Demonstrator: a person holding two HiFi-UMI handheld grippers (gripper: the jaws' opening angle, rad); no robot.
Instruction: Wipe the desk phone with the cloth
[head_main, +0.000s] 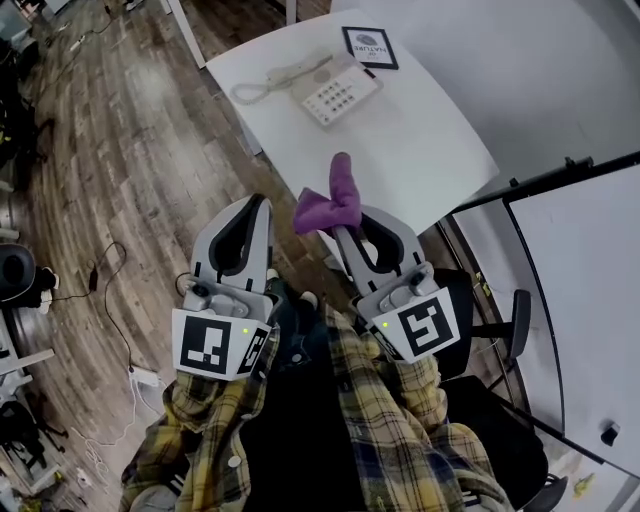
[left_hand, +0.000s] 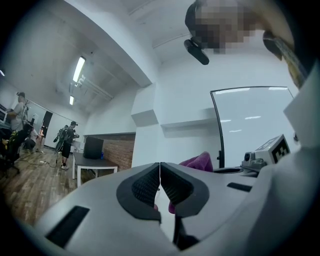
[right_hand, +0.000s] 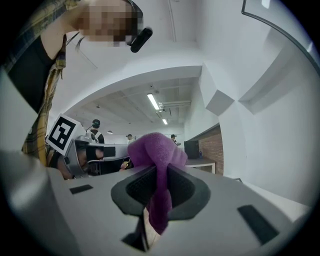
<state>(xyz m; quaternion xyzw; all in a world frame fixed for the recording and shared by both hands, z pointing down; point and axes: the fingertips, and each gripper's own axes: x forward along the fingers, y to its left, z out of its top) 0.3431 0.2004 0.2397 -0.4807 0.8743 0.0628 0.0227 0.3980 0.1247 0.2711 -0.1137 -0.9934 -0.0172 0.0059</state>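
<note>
A white desk phone (head_main: 326, 87) with a coiled cord lies on the white table (head_main: 420, 150) far ahead of me. My right gripper (head_main: 345, 222) is shut on a purple cloth (head_main: 333, 198), which bunches up above the jaws (right_hand: 159, 165). My left gripper (head_main: 255, 205) is shut with nothing between its jaws; in the left gripper view (left_hand: 160, 172) the jaws meet and the purple cloth (left_hand: 197, 161) shows behind them. Both grippers are held up near my chest, well short of the phone.
A black-framed card (head_main: 369, 47) lies beside the phone. A whiteboard (head_main: 580, 290) and a black chair (head_main: 490, 330) stand at right. Wood floor with cables (head_main: 110, 290) is at left. People stand in the far room (left_hand: 65, 140).
</note>
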